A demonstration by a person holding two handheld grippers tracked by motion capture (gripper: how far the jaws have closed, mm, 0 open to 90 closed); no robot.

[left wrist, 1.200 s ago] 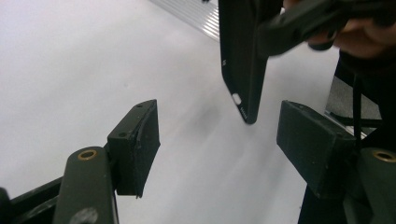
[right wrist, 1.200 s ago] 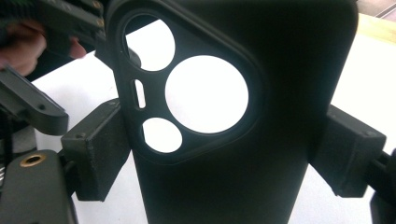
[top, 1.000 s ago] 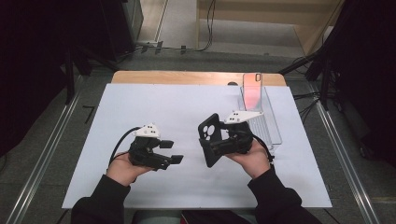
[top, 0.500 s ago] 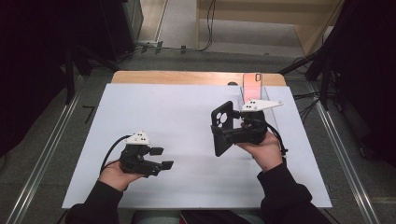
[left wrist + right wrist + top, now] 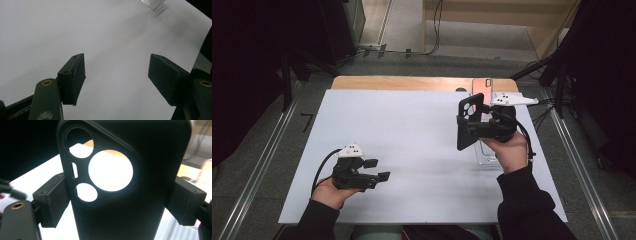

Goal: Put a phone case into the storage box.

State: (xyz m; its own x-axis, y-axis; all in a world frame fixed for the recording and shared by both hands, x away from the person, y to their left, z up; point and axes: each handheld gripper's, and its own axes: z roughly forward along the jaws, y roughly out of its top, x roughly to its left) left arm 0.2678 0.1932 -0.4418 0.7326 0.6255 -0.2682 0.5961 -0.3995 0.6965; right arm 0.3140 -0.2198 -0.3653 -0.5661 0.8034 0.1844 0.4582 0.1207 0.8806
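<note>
Two grippers | right gripper [image 5: 469,131] pinching black phone case [image 5: 468,121], above mat's right edge | left gripper [image 5: 377,169] spread, bare mat [image 5: 412,135] ahead

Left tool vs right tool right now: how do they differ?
The left tool is open with nothing between its jaws; the right tool is shut on a black phone case. In the high view, the left tool sits low near the table's front edge, while the right tool is raised farther back, beside a clear stand. Both are black two-jaw tools, each in a hand.
</note>
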